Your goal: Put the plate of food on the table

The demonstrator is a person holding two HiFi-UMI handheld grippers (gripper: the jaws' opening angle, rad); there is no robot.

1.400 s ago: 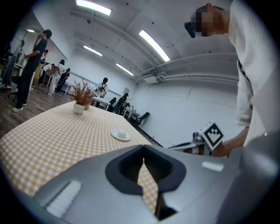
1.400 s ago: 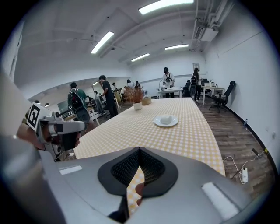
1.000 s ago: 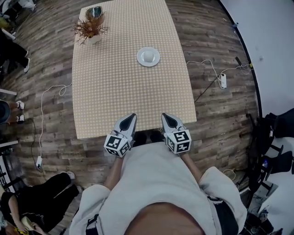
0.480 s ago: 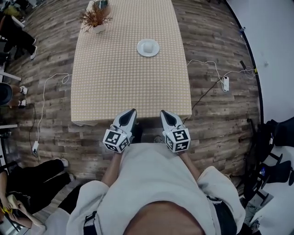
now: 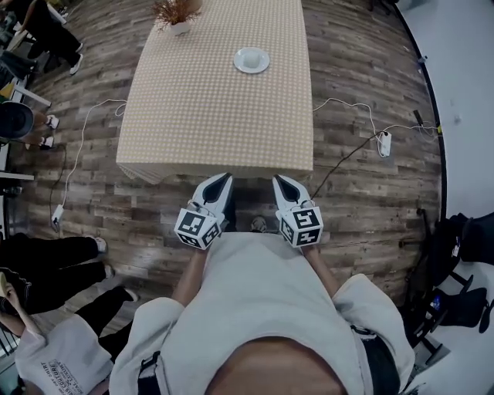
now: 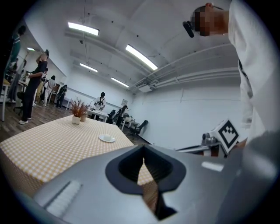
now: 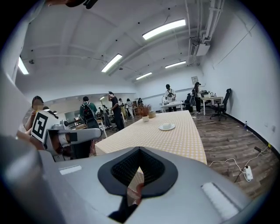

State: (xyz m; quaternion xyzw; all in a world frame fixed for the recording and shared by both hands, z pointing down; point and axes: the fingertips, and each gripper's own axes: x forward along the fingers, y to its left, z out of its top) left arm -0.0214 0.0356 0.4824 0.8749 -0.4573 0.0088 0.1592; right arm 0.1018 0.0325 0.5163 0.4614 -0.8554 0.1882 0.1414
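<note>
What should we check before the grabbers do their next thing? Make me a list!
1. Plate on the table: ok, it sits at the far part, right of the plant.
2. Left gripper empty: ok, jaws together, nothing between them.
3. Right gripper empty: ok, shut, holding nothing.
4. Grippers over the table: not ok, in the head view both stop short of its near edge.
5. Safe floor on the right: not ok, a power strip and its cable lie there.
6. Food on the plate: cannot tell, only something small and white shows.
</note>
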